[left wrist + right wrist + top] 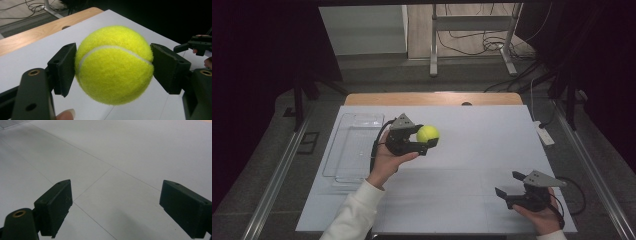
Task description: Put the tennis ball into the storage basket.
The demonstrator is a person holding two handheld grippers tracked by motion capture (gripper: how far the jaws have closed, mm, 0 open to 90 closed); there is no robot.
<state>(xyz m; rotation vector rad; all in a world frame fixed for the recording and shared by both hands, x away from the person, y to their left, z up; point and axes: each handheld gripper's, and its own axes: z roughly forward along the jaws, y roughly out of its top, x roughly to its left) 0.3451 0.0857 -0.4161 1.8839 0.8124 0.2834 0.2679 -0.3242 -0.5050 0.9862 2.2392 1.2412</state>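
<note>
A yellow tennis ball (427,134) is held above the white table (472,150), left of its middle, with my left gripper (426,136) shut on it. In the left gripper view the ball (113,63) sits squeezed between the two black pads (63,67), lifted off the surface. My right gripper (507,185) rests near the table's front right corner, its jaws wide apart with nothing between them. The right gripper view has its fingers (56,205) spread over bare white tabletop, gripper (117,207) open.
A clear plastic tray (354,147) lies at the left side of the table. A wooden edge (432,98) runs along the far side. Beyond it are a metal stand (472,30) and cables on the floor. A white power strip (544,134) lies off the table's right edge.
</note>
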